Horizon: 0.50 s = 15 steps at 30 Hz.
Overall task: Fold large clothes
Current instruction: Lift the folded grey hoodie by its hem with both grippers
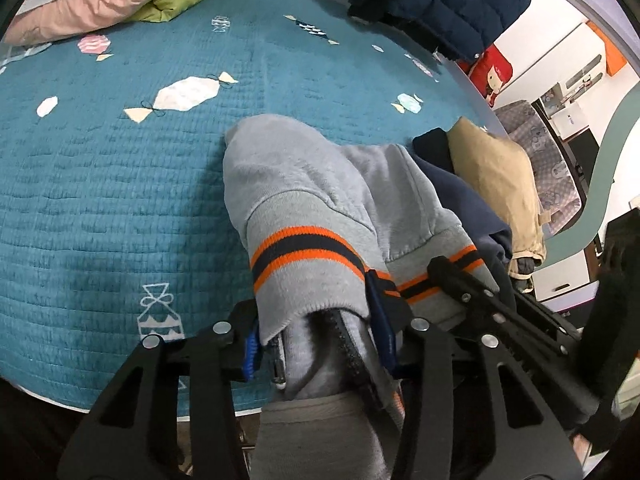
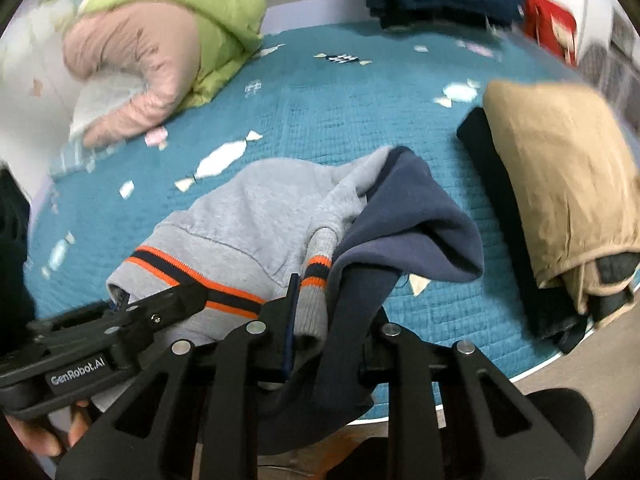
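A grey hooded sweatshirt (image 1: 304,184) with orange and navy striped hem and a navy lining lies bunched on the teal quilt (image 1: 100,200) at the bed's near edge. My left gripper (image 1: 320,344) is shut on its striped hem. The sweatshirt also shows in the right wrist view (image 2: 256,216). My right gripper (image 2: 320,320) is shut on a striped cuff and the navy lining (image 2: 408,216). The left gripper (image 2: 120,312) shows at lower left of the right wrist view, beside the hem.
Folded tan trousers over dark clothes (image 2: 560,184) lie at the right edge of the bed. A pink and green puffy jacket pile (image 2: 160,40) sits at the far left. A navy quilted jacket (image 1: 440,0) lies at the far right. The floor lies beyond the bed's near edge.
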### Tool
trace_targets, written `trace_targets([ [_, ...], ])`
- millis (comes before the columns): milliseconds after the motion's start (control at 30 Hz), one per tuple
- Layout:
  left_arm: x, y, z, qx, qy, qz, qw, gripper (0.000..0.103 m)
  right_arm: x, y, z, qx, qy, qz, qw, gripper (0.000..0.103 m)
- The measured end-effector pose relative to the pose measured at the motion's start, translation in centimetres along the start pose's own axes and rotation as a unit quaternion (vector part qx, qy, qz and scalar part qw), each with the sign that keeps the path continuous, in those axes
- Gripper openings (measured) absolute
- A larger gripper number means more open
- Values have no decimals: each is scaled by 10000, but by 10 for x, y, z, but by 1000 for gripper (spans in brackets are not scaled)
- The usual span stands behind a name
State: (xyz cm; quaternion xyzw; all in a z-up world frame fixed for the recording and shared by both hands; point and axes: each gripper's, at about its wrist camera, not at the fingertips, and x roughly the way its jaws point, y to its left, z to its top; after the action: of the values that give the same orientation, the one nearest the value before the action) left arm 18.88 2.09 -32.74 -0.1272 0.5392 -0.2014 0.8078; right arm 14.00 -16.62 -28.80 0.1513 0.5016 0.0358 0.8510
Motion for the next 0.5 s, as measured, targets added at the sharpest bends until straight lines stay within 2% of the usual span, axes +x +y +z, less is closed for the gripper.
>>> trace_targets([
  [67,5,1,0,-132,141,3,9998,41,6,-27,-1,540,244,360,9976,19],
  [133,17,9,-3,-470,468,-204,9976,41,16,-55,-7,1148,494,699,9897,19],
  [200,30,18,-7,-820,794,-312,9930,44,25,-70,-14,1494,677,876,9826,19],
  [333,47,28,-17,-1054,1048,-176,9887,50,37,-79,-23,1884,862,1051,9726,19],
  [433,55,36,-19,-1358,1131,-223,9840,59,46,-91,-27,2366,1025,1245,9581,23],
  [500,60,40,-19,-1493,1194,-261,9812,60,52,-101,-30,2697,1154,1278,9474,26],
])
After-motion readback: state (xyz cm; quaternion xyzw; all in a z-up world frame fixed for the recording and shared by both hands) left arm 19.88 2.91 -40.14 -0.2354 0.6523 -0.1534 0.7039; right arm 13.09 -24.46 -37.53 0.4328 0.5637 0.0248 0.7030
